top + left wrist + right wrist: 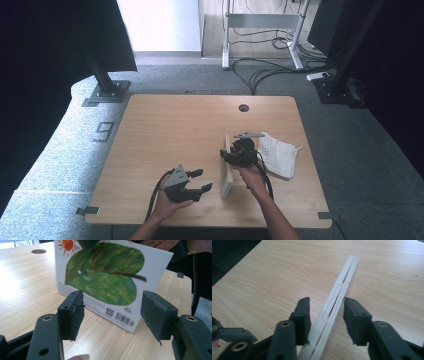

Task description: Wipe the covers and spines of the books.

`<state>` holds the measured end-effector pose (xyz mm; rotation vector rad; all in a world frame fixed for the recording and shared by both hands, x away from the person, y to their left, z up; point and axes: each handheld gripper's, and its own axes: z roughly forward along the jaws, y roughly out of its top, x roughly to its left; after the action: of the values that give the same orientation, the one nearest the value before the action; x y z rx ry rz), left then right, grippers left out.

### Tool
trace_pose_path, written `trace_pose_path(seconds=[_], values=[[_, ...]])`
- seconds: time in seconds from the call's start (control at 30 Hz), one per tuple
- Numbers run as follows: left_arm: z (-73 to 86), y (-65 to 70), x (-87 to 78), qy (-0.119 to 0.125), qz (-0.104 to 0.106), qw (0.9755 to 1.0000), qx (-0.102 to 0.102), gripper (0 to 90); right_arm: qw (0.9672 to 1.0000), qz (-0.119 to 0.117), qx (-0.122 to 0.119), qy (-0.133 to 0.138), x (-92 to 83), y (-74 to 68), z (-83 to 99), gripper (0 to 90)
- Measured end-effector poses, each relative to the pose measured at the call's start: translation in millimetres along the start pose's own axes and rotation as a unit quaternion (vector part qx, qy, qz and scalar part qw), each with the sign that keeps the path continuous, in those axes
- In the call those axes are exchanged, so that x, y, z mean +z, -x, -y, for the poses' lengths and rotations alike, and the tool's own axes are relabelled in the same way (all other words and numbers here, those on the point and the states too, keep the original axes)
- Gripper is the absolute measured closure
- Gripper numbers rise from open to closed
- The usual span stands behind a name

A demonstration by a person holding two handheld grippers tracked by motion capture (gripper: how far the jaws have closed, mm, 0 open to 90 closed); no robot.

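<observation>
Right gripper: jaws straddle the top edge of a thin picture book; whether both pads press it I cannot tell. Book stands on edge near the desk's front edge, right of centre, back cover facing the left gripper. Left gripper: jaws apart, empty, hovering just short of the book.

Progress, as I judge: book raised upright; whatever follows, perhaps a handover or laying down, remains.

Count: one book, one white cloth toward the right edge, two grippers.
</observation>
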<state>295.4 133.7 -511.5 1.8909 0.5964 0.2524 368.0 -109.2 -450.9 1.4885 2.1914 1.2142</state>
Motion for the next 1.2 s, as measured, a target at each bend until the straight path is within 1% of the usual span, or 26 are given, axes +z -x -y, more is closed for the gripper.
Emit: trace_pose_path(seconds=[0.1,0.27,0.3,0.43,0.57,0.7,0.77,0.9,0.93,1.0,1.07,1.1,1.2], values=[[0.9,-0.7,0.9,-0.002,-0.001,1.0000,-0.001,35.3,0.9998,0.008,-0.016,-0.003,-0.4,0.4,0.8,67.3],[1.6,-2.8,0.5,-0.004,-0.004,1.0000,-0.001,35.3,0.9993,-0.007,-0.034,-0.012,-0.2,1.3,0.0,73.0],[1.7,-3.4,0.1,-0.004,-0.005,1.0000,-0.001,35.4,0.9989,-0.012,-0.043,-0.016,0.6,0.8,0.1,73.1],[2.5,-6.6,-1.1,-0.003,-0.010,0.9999,-0.006,35.5,0.9972,-0.030,-0.065,-0.024,1.9,-2.7,-1.3,73.8],[2.8,-10.5,-4.0,0.000,-0.018,0.9998,-0.010,35.6,0.9936,-0.045,-0.098,-0.032,3.0,-10.1,-3.3,74.2],[2.3,-15.2,-8.3,0.009,-0.031,0.9993,-0.018,35.8,0.9882,-0.055,-0.136,-0.044,5.2,-19.2,-6.2,74.6],[1.9,-17.8,-11.1,0.013,-0.038,0.9990,-0.021,35.9,0.9841,-0.060,-0.160,-0.050,6.4,-23.9,-8.0,74.9],[1.2,-23.8,-17.9,0.026,-0.056,0.9976,-0.032,36.1,0.9768,-0.066,-0.197,-0.054,8.6,-34.2,-10.8,75.7],[1.0,-25.7,-20.0,0.030,-0.062,0.9971,-0.034,36.1,0.9741,-0.070,-0.208,-0.054,9.2,-35.9,-11.4,75.8],[0.5,-29.2,-24.6,0.040,-0.073,0.9957,-0.041,36.1,0.9707,-0.077,-0.220,-0.059,10.8,-39.1,-12.4,76.0],[0.3,-33.4,-29.2,0.046,-0.083,0.9944,-0.047,36.1,0.9664,-0.088,-0.234,-0.060,12.0,-41.5,-12.5,76.0],[0.4,-35.6,-31.0,0.047,-0.087,0.9938,-0.050,36.0,0.9640,-0.094,-0.241,-0.061,12.3,-42.3,-12.3,76.0],[1.9,-42.0,-33.5,0.046,-0.092,0.9931,-0.057,35.8,0.9582,-0.109,-0.257,-0.061,12.0,-44.5,-11.1,76.0]])
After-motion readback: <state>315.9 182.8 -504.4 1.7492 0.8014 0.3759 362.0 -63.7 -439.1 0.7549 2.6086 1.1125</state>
